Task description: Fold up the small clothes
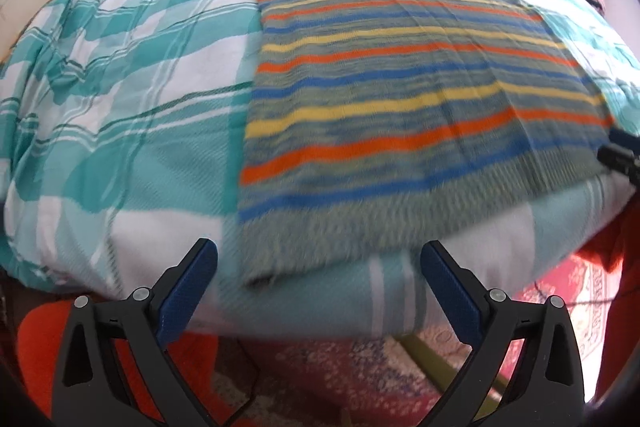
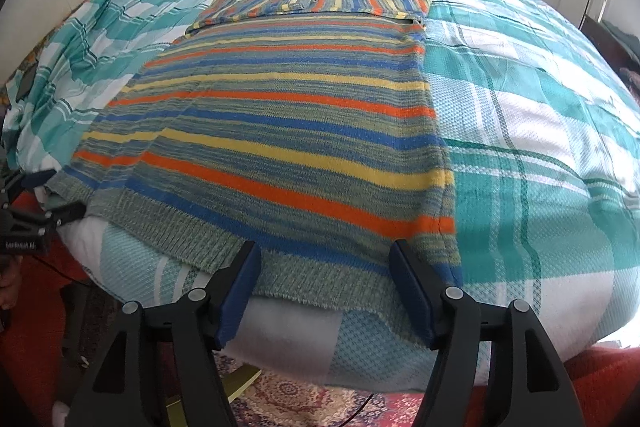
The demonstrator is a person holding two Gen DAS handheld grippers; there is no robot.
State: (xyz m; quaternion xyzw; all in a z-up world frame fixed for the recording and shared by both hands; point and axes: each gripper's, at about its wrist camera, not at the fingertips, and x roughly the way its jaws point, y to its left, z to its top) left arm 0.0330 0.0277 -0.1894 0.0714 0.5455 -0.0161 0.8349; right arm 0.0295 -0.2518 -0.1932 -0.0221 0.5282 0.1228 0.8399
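A bed covered in a teal and white checked blanket fills both views, with a red patterned rug on the floor below. A striped sweater lies flat on the bed, sleeves folded across its far end. The left gripper and right gripper hover at its near hem, fingers spread, holding nothing. The left view is blurred.

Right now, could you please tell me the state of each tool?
Left tool: open, holding nothing, near the hem of the striped knitted sweater.
Right tool: open, holding nothing, at the sweater's hem.
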